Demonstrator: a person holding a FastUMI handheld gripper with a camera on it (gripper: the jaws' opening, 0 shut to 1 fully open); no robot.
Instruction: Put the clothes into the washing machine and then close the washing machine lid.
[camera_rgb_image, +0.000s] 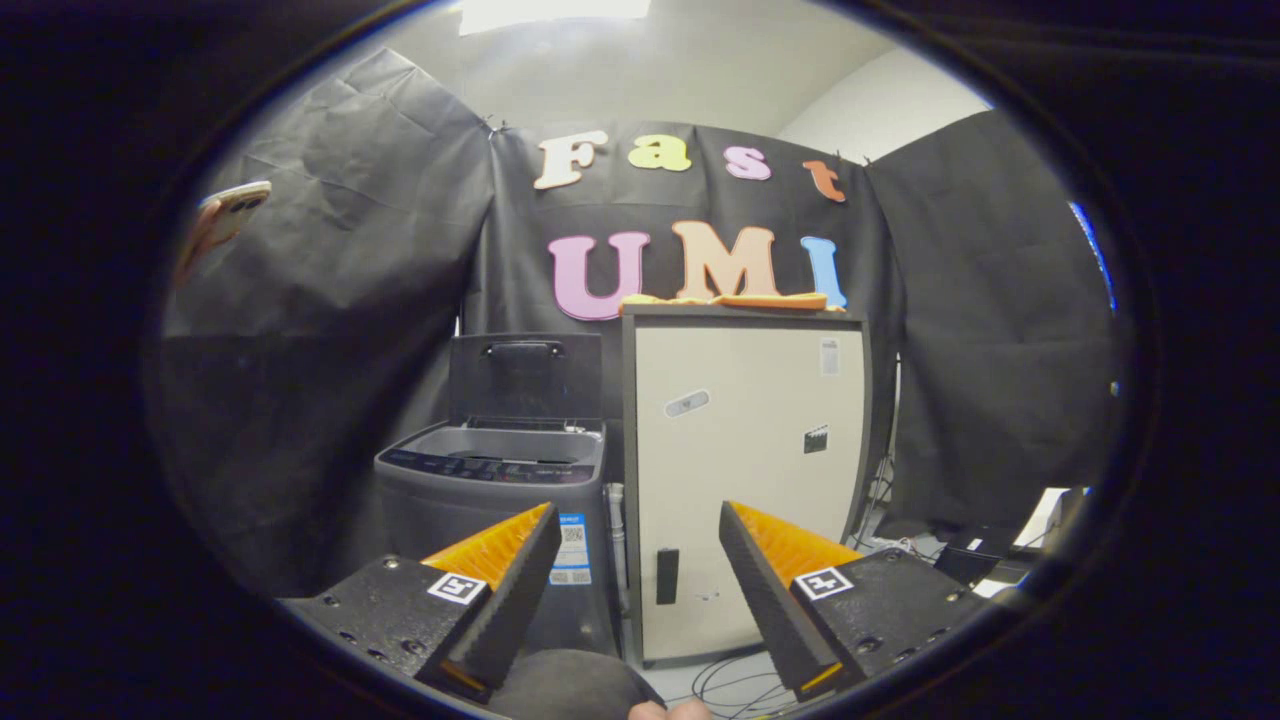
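Gripper fingers are spread wide with nothing between them. Washing machine sits beyond the left finger, lid up — the clothes lie on the cabinet beside it.

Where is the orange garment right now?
In the gripper view, the flat orange garment lies on top of the tall cream cabinet, right of the open-lidded grey washing machine, well beyond the open gripper.
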